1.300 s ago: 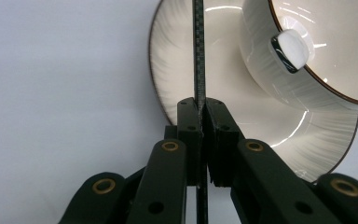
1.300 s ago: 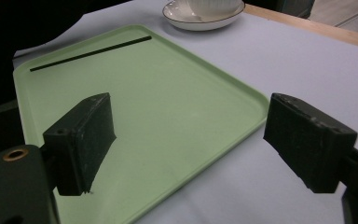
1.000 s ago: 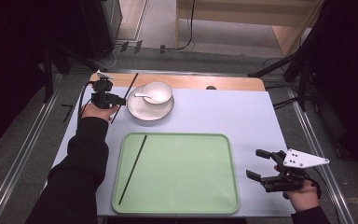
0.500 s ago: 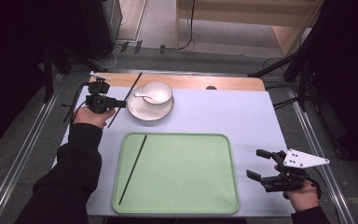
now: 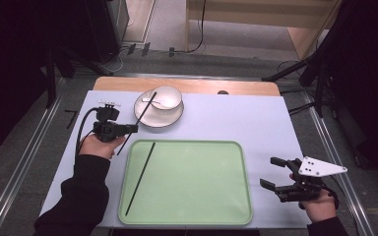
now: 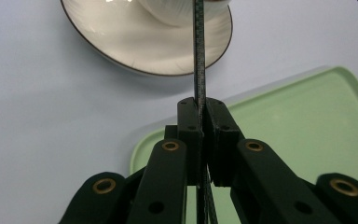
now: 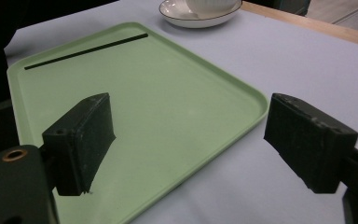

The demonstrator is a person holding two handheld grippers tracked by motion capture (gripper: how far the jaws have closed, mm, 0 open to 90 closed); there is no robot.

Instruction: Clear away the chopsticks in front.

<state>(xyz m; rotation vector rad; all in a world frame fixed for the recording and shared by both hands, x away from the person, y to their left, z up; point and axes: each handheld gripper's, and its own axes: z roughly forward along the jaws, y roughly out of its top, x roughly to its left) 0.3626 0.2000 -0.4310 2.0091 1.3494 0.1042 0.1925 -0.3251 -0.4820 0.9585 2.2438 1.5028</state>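
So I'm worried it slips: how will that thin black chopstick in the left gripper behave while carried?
The chopstick looks stiff: it stays straight though the left gripper pinches it partway along. It is probably light, being so thin. Held at one narrow spot, it may pivot or slide. Set on the tray, it might roll, like its twin.

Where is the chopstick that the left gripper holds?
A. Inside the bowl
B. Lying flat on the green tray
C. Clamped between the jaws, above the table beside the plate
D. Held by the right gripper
C: in the left gripper view the left gripper has its jaws shut on the chopstick, which runs past the plate; a second chopstick lies on the tray.
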